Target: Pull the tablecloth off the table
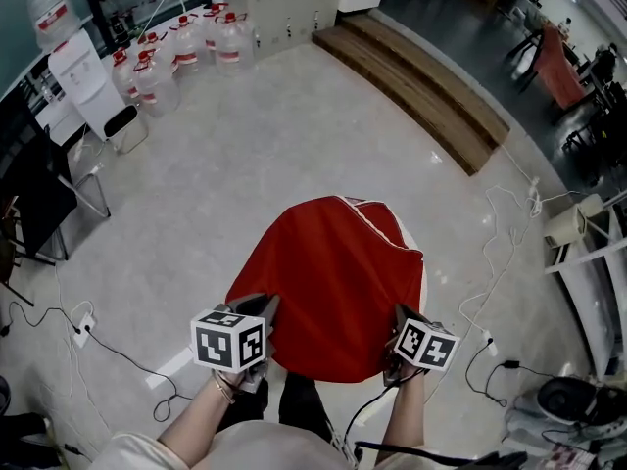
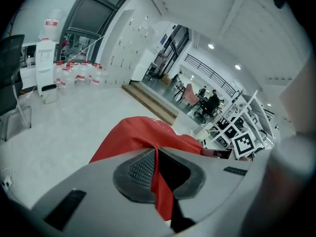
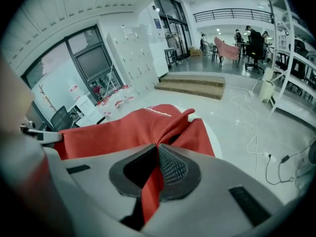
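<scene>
We find the left gripper and right gripper each pinching the red fabric tablecloth at its near hem. We judge the pull-off to be in hand; next, draw it clear.

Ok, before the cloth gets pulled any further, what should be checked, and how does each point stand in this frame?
1. Jaws of the left gripper shut on the tablecloth: ok, red fabric is pinched between the pads.
2. Jaws of the right gripper shut on the tablecloth: ok, same pinch.
3. Nothing resting on top of the cloth: ok, the head view shows only bare red fabric.
4. Far side of the cloth free of the table: cannot tell, the fabric hides it.
5. Floor cable clear of the cloth: ok, it lies off to the right.
</scene>
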